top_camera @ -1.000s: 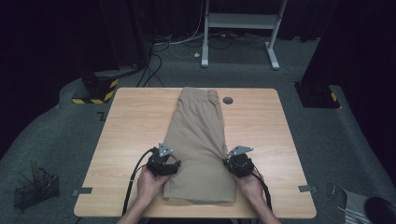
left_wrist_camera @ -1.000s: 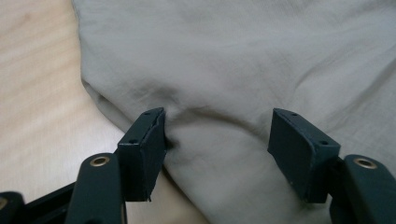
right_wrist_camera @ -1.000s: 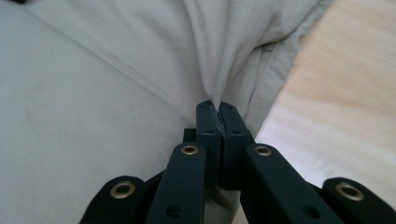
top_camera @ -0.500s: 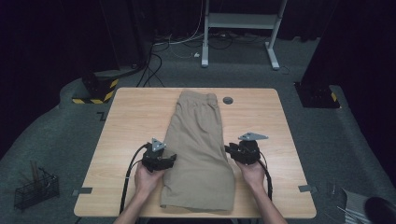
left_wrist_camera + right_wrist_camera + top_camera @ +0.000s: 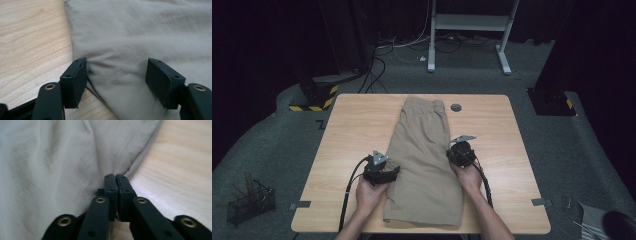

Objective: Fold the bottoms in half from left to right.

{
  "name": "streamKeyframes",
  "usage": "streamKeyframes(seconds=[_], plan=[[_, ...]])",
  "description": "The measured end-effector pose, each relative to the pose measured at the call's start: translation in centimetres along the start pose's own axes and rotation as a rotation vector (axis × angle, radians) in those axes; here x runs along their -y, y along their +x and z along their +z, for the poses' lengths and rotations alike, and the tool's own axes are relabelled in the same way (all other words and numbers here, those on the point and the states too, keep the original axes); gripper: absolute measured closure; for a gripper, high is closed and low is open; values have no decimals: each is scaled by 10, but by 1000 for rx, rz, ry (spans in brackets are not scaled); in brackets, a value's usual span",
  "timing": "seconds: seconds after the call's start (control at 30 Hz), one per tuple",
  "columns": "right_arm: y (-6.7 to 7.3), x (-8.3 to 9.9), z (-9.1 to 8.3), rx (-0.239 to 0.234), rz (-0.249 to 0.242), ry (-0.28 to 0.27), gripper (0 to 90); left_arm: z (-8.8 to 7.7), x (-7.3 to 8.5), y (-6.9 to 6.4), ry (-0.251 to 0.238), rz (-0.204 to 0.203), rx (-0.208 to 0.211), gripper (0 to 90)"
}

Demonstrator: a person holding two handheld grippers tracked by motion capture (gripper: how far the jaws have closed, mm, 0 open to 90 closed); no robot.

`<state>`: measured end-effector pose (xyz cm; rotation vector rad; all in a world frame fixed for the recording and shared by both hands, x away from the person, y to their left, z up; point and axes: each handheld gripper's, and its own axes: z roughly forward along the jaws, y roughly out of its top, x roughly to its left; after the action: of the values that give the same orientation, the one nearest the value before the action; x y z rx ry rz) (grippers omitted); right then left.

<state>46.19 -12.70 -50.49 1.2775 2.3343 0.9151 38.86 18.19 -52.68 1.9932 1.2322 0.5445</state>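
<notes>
High view: right gripper (image 5: 460,150) pinching shorts (image 5: 424,165) edge at 3 o'clock, left gripper (image 5: 384,174) spread.
Uneven lift risking a skewed fold; thin pinch slipping.

Khaki shorts (image 5: 140,37) ran past the top, right and bottom edges in the left gripper view; waistband and hems out of frame. Right gripper view: table (image 5: 180,170) grain smeared by blur; whether cloth was pinched between the closed jaws could not be told. High view: wire basket (image 5: 249,205) contents too small to identify
</notes>
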Motion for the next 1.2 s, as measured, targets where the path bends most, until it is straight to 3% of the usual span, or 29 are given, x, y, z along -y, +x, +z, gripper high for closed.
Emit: streamKeyframes(seconds=[0.17,0.23,0.3,0.4,0.47,0.53,0.63,0.83,0.93,1.07,1.2], plan=[[-18,-4,-13,89,4,-28,885,0,0,-1,-2,0,5,342],[-23,-4,-6,99,-6,13,875,0,0,-1,-2,0,5,342],[-23,-1,-1,124,-5,38,774,-1,1,-1,-1,1,3,342],[-20,3,-13,75,53,-34,650,-5,2,-1,2,-6,16,344],[-9,5,-29,50,49,-105,607,-11,0,-4,-19,8,35,341],[5,7,-38,15,13,-132,591,-16,-5,-9,-42,19,70,332],[22,12,-35,-2,-48,-101,575,-16,-14,-16,-57,68,78,329],[23,25,-9,-4,-44,-23,535,9,-27,-12,2,51,59,327],[23,33,-10,7,-73,-61,528,21,-25,-11,31,58,50,333],[20,41,-11,-6,-85,-103,525,22,-19,-13,1,67,46,333],[20,42,-12,0,-73,-100,521,20,-17,-14,3,72,49,333]])
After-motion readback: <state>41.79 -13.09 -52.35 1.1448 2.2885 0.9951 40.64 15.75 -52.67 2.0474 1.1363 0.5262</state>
